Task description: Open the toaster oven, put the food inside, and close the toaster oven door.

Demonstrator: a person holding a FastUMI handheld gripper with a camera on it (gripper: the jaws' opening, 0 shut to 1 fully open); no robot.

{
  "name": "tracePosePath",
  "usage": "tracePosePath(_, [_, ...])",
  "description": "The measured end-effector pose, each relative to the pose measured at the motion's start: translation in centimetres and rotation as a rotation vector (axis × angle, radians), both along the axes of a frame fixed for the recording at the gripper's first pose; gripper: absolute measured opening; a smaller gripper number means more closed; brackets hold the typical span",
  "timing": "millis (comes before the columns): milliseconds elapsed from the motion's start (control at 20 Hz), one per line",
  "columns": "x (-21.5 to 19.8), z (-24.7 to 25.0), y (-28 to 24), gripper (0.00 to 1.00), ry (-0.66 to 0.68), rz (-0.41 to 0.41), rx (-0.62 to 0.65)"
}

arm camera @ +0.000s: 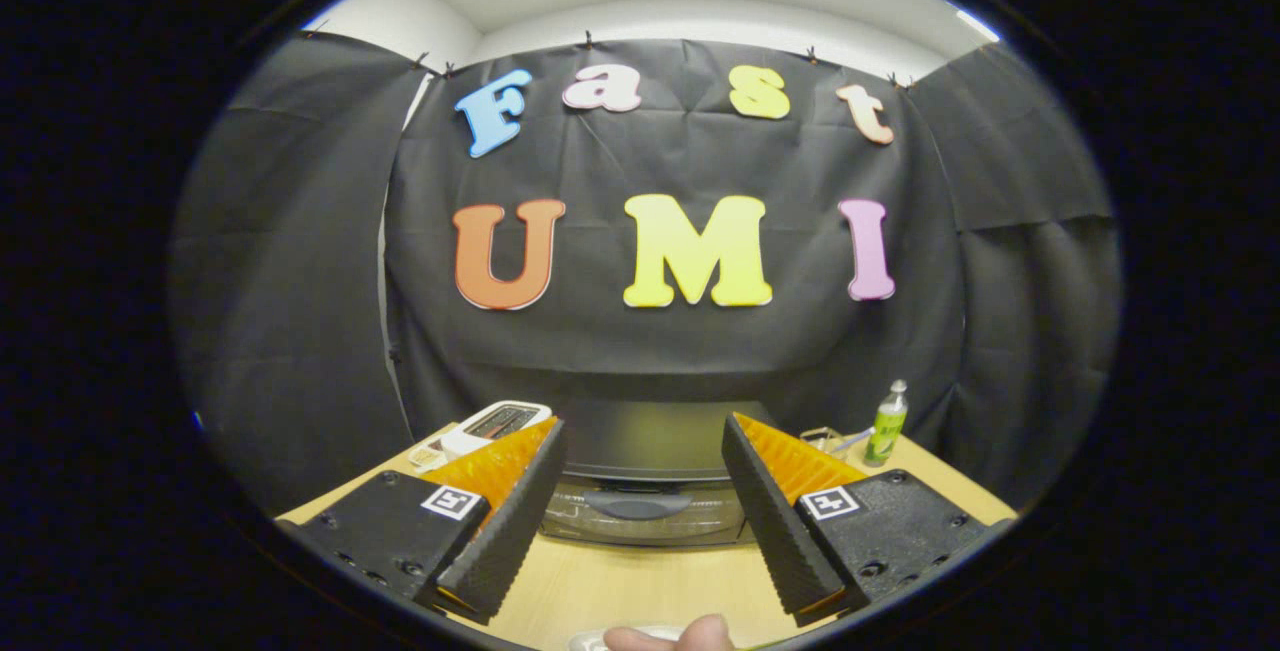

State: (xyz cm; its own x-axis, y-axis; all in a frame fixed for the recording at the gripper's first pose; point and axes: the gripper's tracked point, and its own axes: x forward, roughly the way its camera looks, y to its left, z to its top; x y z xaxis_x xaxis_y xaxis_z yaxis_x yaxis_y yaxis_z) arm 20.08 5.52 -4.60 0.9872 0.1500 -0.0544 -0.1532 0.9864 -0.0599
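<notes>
A dark toaster oven (645, 456) stands on the wooden table (640, 581) against the booth wall, straight ahead of the fingers. Its glass door is closed, with a grey handle (637, 504) across the top of the door. My gripper (642, 436) hovers above the table in front of the oven, open wide, with nothing between its fingers. The handle shows in the gap between the two fingers, a little beyond them. At the near table edge a person's fingertip (672, 636) touches the rim of a white plate (592, 639); any food on it is hidden.
A white appliance with a slotted top (495, 424) sits left of the oven, behind the left finger. A green bottle (886, 423) and a small clear item (825, 439) stand to the oven's right. Bare table lies between the fingers and the oven.
</notes>
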Motion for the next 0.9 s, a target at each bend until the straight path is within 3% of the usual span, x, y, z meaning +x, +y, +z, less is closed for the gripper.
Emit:
tracePosePath(200, [-6.0,5.3,-1.8,1.00,-0.060,-0.017,0.000])
tracePosePath(400, [-11.5,6.4,-3.4,1.00,-0.089,-0.016,-0.018])
tracePosePath(600, [-15.0,5.4,-3.1,1.00,-0.095,0.020,-0.029])
tracePosePath(900, [-17.1,5.9,-2.8,1.00,-0.130,0.044,-0.009])
